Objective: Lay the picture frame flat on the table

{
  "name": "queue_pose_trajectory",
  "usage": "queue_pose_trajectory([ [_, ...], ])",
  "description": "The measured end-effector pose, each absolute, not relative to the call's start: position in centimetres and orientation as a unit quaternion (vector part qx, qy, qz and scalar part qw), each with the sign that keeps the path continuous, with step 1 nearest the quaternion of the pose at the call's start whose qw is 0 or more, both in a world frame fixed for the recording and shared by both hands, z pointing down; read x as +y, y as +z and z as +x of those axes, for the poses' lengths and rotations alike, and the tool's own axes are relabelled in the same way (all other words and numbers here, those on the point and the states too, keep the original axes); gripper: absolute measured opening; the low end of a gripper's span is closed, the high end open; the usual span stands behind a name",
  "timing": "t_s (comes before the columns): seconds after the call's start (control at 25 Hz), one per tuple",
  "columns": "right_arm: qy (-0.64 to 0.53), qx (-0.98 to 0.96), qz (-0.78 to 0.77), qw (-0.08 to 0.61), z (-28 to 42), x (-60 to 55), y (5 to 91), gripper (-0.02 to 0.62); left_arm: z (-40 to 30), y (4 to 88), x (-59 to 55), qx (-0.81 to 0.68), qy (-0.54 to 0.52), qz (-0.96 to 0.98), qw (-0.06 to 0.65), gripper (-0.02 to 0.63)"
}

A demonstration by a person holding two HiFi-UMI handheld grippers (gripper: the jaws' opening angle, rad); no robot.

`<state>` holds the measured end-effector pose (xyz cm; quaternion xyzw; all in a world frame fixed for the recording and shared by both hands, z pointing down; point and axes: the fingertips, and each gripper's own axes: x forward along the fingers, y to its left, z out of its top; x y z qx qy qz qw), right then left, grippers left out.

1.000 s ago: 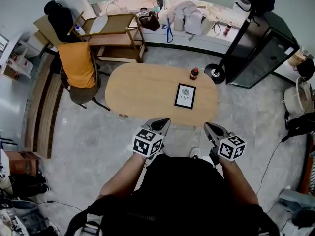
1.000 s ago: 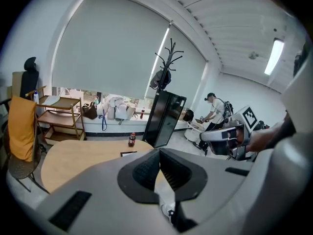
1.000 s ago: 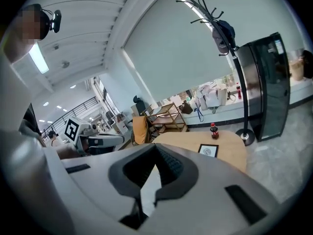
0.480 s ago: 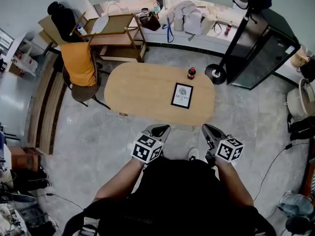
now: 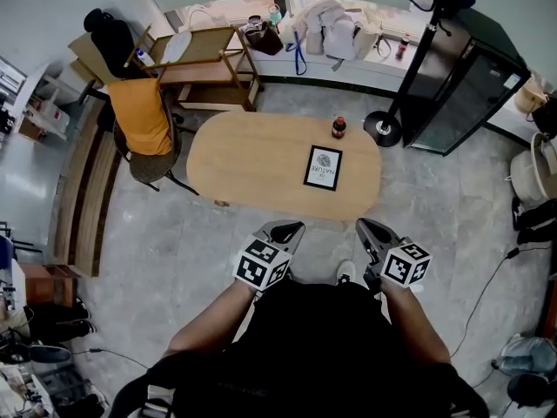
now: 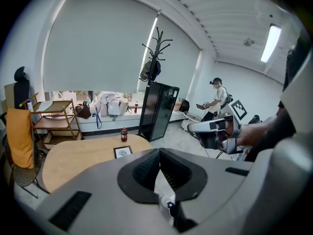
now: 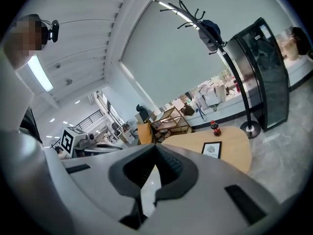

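Picture frame (image 5: pixel 323 167) sits on the table (image 5: pixel 252 159), toward its 3 o'clock end, with a bottle (image 5: pixel 338 128) at the frame's 1 o'clock. Its face shows to the head view, so it may already lie flat, or it may lean back on a stand. No view settles which, since the gripper views show it small and far off.

Your left gripper (image 5: pixel 283 231) and right gripper (image 5: pixel 370 227) are both closed tip to tip and hold nothing. You hold them close to your body, at the table's 6 o'clock and well apart from the frame.

The back and any stand of the frame are hidden, and its print is too small to read reliably.
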<state>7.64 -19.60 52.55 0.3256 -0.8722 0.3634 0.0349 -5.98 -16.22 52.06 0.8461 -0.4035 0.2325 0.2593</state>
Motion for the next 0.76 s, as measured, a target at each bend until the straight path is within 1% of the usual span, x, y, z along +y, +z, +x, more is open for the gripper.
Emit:
queue_pose_trajectory([
  [0.76,0.357,-0.877,0.32,0.035,6.1,-19.7,51.9,0.002,-6.3,51.2,-16.9,-0.391,0.24,0.855,0.24,0.005],
])
